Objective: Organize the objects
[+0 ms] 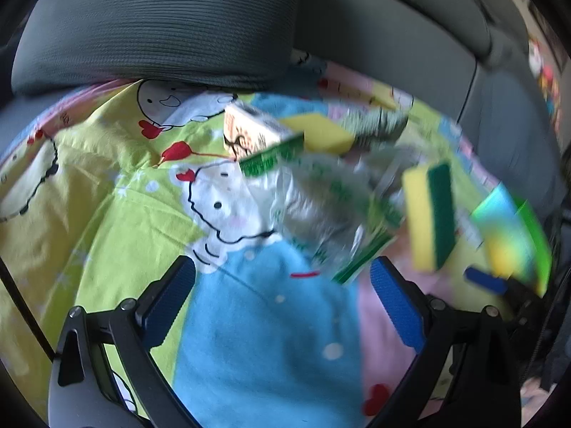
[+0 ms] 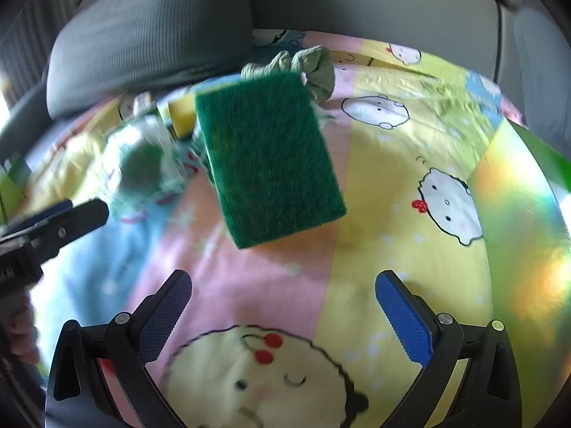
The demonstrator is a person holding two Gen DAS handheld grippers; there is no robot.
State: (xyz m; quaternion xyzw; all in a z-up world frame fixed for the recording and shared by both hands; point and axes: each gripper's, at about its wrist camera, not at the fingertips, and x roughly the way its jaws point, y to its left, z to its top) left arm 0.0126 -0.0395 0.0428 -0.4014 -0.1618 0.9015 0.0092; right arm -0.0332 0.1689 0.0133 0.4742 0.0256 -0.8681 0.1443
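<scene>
A yellow sponge with a green scrub face [image 1: 430, 215] [image 2: 267, 160] sits blurred above the cartoon sheet [image 1: 107, 185], ahead of my open right gripper [image 2: 283, 296]; I cannot tell if it touches the sheet. My left gripper [image 1: 283, 278] is open and empty over the blue patch, just short of a clear plastic wrapper [image 1: 321, 196] with green print. A second yellow sponge [image 1: 321, 133] and a small printed box [image 1: 249, 139] lie behind the wrapper. The left gripper's fingers [image 2: 71, 221] show at the left of the right wrist view.
A grey cushion [image 1: 157, 25] stands at the back on a grey sofa. A crumpled grey-green cloth [image 2: 310, 67] lies behind the sponge. A shiny green iridescent sheet [image 2: 528, 214] sits at the right edge, also in the left wrist view [image 1: 510, 232].
</scene>
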